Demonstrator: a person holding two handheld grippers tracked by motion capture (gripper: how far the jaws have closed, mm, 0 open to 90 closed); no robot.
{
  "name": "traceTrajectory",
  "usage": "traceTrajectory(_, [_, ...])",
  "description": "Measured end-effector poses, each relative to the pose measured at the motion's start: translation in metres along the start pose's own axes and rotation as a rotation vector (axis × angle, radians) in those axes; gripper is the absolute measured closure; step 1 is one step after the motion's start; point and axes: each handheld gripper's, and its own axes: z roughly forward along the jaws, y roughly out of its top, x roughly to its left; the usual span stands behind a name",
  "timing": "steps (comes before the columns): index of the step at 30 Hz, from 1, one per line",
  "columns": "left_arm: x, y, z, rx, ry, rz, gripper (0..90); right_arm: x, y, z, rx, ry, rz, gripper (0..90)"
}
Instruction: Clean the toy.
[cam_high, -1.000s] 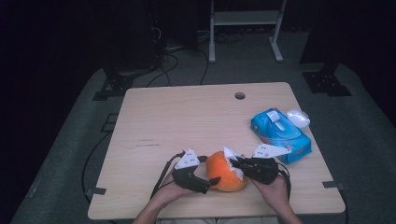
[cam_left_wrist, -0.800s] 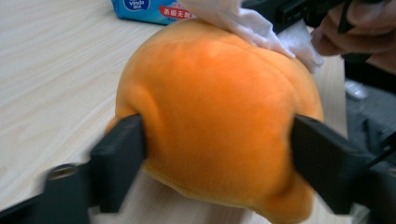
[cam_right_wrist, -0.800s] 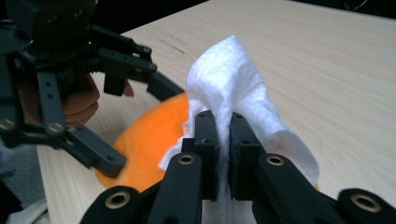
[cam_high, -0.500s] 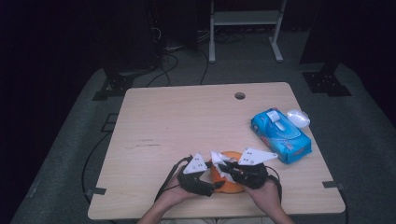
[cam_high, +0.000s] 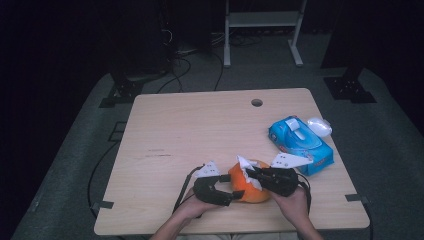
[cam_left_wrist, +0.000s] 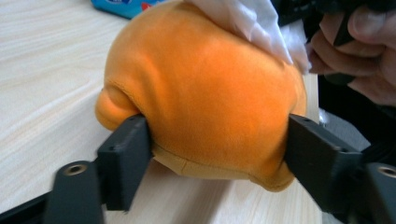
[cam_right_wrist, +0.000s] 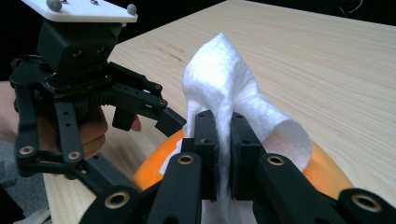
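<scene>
The left gripper (cam_high: 227, 192), whose jaws have just been closing, clamps the sides of an orange plush toy (cam_left_wrist: 205, 93) that sits near the table's (cam_high: 200, 130) front edge. The right gripper (cam_right_wrist: 223, 140) pinches a white tissue (cam_right_wrist: 224, 88) over the toy's top. A blue tissue pack (cam_high: 300, 142) lies near the right edge.

plush (cam_high: 242, 187) on bench (cam_high: 200, 130) near front edge, tissue (cam_high: 246, 167) on top; left gripper (cam_high: 225, 192) left, right gripper (cam_high: 250, 175) right; wipes pack (cam_high: 300, 142) behind-right.
</scene>
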Motion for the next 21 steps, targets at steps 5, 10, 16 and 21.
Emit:
traceTrajectory(5, [0.0, -0.002, 0.001, 0.019, 0.014, 0.015, 28.1, 0.01, 0.002, 0.003, 0.014, 0.029, -0.037, 82.8])
traceTrajectory(10, [0.0, -0.001, 0.0, 0.001, 0.013, 0.018, 29.8, 0.016, 0.007, 0.002, 0.041, 0.003, -0.099, 82.9])
traceTrajectory(16, [0.002, -0.001, -0.001, -0.014, 0.008, 0.011, 26.3, -0.019, -0.002, -0.021, 0.055, -0.08, -0.02, 82.8])
traceTrajectory(21, [0.005, -0.005, 0.007, 0.018, 0.001, -0.074, 9.2, -0.023, -0.006, -0.019, 0.063, -0.055, 0.017, 82.8])
